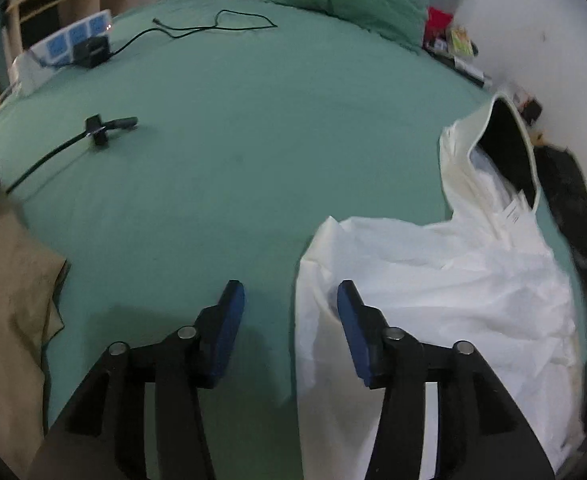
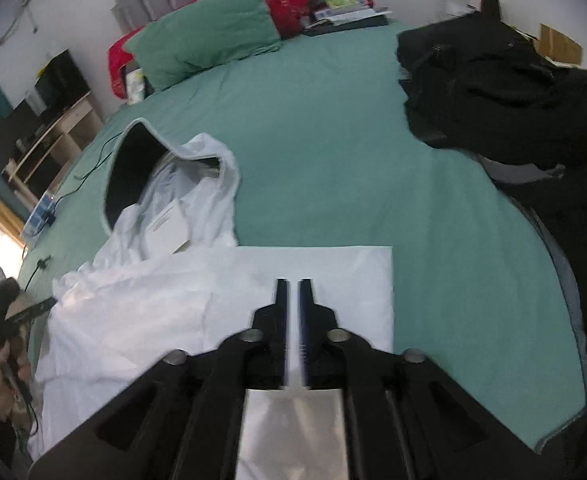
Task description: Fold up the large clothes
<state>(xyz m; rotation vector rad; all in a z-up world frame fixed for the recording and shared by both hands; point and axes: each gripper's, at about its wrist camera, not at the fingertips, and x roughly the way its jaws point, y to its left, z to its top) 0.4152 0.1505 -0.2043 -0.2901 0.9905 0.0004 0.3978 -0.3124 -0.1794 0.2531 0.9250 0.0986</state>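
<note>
A white hooded garment (image 1: 453,280) lies crumpled on the green bed sheet (image 1: 213,200), its dark-lined hood (image 1: 505,144) standing up at the far right. My left gripper (image 1: 289,292) hovers open over the garment's left edge, with the right blue pad (image 1: 351,312) above the white cloth and the left pad above bare sheet. In the right wrist view the garment (image 2: 133,312) has a flat, straight-edged part (image 2: 353,280) under my right gripper (image 2: 293,286). Its jaws stand a narrow gap apart with nothing pinched. The hood (image 2: 129,168) sits beyond it to the left.
A black clothes pile (image 2: 493,80) fills the bed's right side. A green pillow (image 2: 209,36) lies at the head. A cable (image 1: 213,28), power strip (image 1: 73,40) and black clip (image 1: 101,128) lie far left. Tan cloth (image 1: 9,300) is near left. A hand (image 2: 1,360) shows.
</note>
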